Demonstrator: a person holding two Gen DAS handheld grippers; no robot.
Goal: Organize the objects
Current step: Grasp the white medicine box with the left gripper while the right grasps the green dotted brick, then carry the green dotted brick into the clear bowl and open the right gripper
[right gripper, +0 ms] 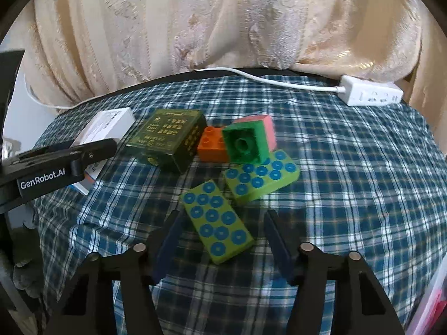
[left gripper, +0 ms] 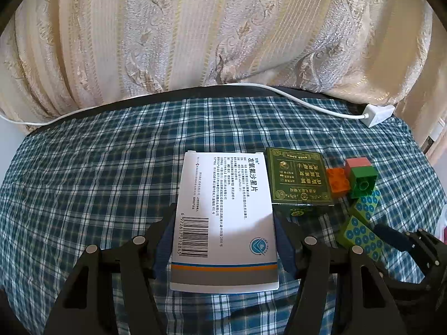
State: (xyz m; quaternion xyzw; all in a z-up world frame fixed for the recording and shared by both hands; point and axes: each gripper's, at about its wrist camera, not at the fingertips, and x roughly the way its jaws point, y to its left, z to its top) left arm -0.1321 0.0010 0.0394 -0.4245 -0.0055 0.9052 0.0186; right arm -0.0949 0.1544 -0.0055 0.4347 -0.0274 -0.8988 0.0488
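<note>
My left gripper point(left gripper: 225, 209) is shut on a white medicine box point(left gripper: 226, 217) with a barcode, held flat on the plaid cloth point(left gripper: 97, 181); the box also shows in the right wrist view point(right gripper: 106, 125). Right of it lie a dark green box point(left gripper: 297, 178), an orange brick point(left gripper: 338, 181), a green brick point(left gripper: 363, 181), a pink brick point(left gripper: 357, 162) and two lime bricks with blue studs. My right gripper point(right gripper: 222, 215) is open around the nearer lime brick point(right gripper: 218, 223). The second lime brick point(right gripper: 261, 178) lies beyond it.
A white power strip point(right gripper: 371, 94) with its cable point(right gripper: 268, 79) lies at the table's back edge. A cream patterned curtain point(left gripper: 209, 28) hangs behind. The left gripper's black body point(right gripper: 56, 164) reaches in from the left in the right wrist view.
</note>
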